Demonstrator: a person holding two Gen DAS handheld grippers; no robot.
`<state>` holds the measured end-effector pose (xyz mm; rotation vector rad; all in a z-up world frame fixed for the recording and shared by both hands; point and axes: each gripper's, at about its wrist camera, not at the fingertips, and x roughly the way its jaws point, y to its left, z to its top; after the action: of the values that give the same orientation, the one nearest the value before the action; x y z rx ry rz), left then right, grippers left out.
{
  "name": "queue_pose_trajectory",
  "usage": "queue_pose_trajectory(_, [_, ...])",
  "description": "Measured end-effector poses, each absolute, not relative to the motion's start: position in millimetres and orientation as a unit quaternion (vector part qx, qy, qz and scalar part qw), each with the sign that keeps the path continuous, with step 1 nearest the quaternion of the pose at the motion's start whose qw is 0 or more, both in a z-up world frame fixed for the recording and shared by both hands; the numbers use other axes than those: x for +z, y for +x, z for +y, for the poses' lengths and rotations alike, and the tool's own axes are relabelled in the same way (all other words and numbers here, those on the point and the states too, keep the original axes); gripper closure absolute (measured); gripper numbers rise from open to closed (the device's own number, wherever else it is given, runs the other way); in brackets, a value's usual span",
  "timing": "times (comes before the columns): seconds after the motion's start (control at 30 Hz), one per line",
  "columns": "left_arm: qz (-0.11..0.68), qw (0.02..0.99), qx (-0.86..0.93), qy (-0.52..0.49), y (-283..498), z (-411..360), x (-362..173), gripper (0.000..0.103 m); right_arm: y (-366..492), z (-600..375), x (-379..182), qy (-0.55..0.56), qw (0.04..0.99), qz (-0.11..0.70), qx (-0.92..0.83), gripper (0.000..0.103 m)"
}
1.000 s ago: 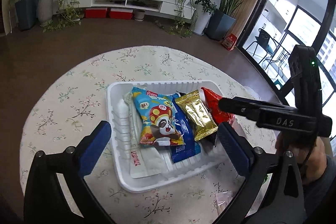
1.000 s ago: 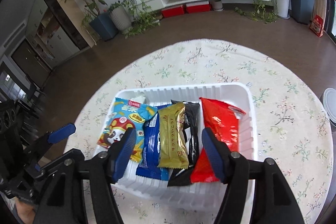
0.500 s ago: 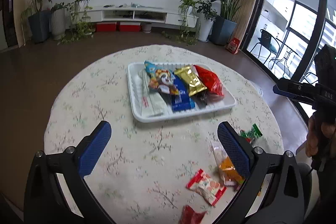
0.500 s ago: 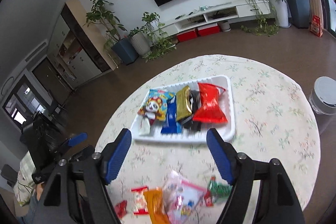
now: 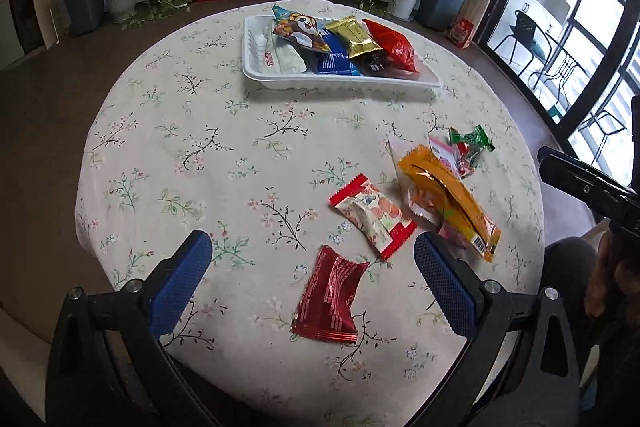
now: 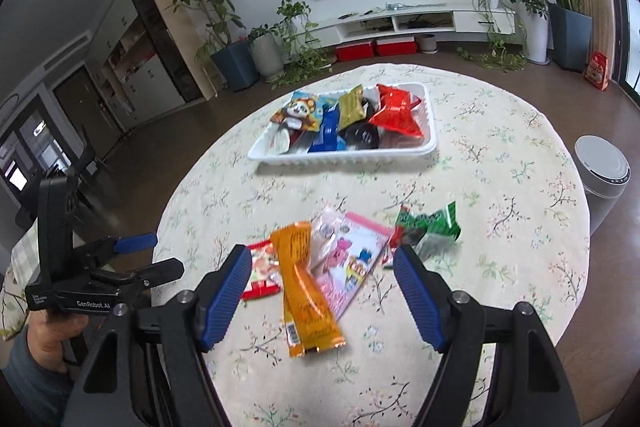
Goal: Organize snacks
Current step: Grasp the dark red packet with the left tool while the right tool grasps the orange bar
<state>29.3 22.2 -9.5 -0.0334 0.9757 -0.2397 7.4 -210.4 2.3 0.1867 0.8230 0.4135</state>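
A white tray [image 5: 340, 83] [image 6: 340, 157] at the far side of the round table holds several snack packets. Loose packets lie near the front edge: a dark red one [image 5: 330, 295], a red-and-white one [image 5: 372, 217] [image 6: 262, 275], a long orange one [image 5: 448, 195] [image 6: 306, 287], a pink one [image 6: 354, 263] and a green one [image 5: 472, 141] [image 6: 430, 225]. My left gripper [image 5: 312, 279] hangs open above the dark red packet, nothing between its fingers. My right gripper [image 6: 320, 291] is open over the orange and pink packets, not touching them.
The table wears a floral cloth [image 5: 200, 147]. A white bin [image 6: 602, 171] stands beside the table on the right. Potted plants, a low TV shelf and red boxes line the far wall. A hand [image 6: 48, 339] holds the left gripper.
Both grippers have pulled back from right above the tray to the near side of the table. The loose packets have come into view. The right jaws stand slightly wider.
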Motion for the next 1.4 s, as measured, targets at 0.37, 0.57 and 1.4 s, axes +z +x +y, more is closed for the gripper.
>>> queue_pose_trajectory(0.37, [0.502, 0.856, -0.107, 0.058, 33, 12, -30, 0.001, 4, -161, -23, 0.001, 0.875, 0.427, 0.23, 0.038])
queue_pose_trajectory(0.57, [0.521, 0.843, -0.116, 0.066, 39, 15, -44, 0.004, 16, -149, -40, -0.023, 0.864, 0.448, 0.226, 0.044])
queue_pose_trajectory(1.4, [0.549, 0.822, -0.13, 0.077, 51, 10, -66, 0.03, 26, -144, -57, -0.074, 0.857, 0.466, 0.205, 0.059])
